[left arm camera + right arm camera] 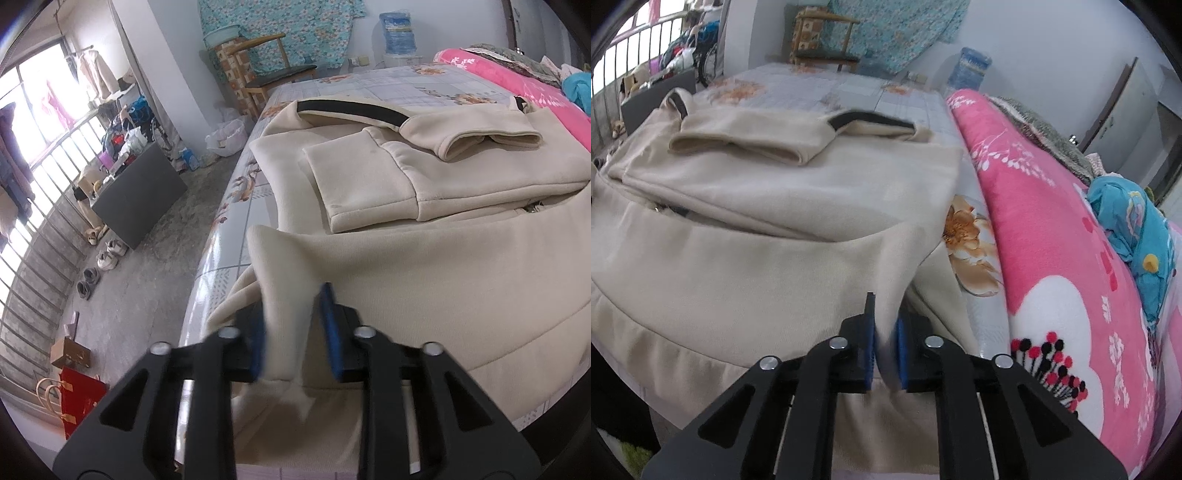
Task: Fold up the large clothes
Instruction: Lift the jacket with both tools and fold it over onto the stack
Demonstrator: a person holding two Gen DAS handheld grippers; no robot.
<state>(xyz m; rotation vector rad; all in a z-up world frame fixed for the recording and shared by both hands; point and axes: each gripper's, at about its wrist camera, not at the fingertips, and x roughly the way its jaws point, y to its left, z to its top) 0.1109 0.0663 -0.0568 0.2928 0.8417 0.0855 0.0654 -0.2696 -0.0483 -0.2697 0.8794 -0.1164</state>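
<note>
Left wrist view: the left gripper (295,328), black with blue pads, pinches a raised bottom corner of the cream fleece zip-up jacket (461,258), which lies spread at the near left edge of the floral-sheeted bed (424,79), sleeves already folded across its chest.

Right wrist view: the right gripper (885,345) is clamped tight on the opposite hem corner beside the pink plush blanket (1052,240), likely so both corners lift together for folding the hem upward.

Your right gripper (885,345) is clamped on the cream jacket's (757,251) hem corner, cloth bunched between the blue pads (900,354); the pink blanket (1052,266) lies alongside on the bed (820,88).
</note>
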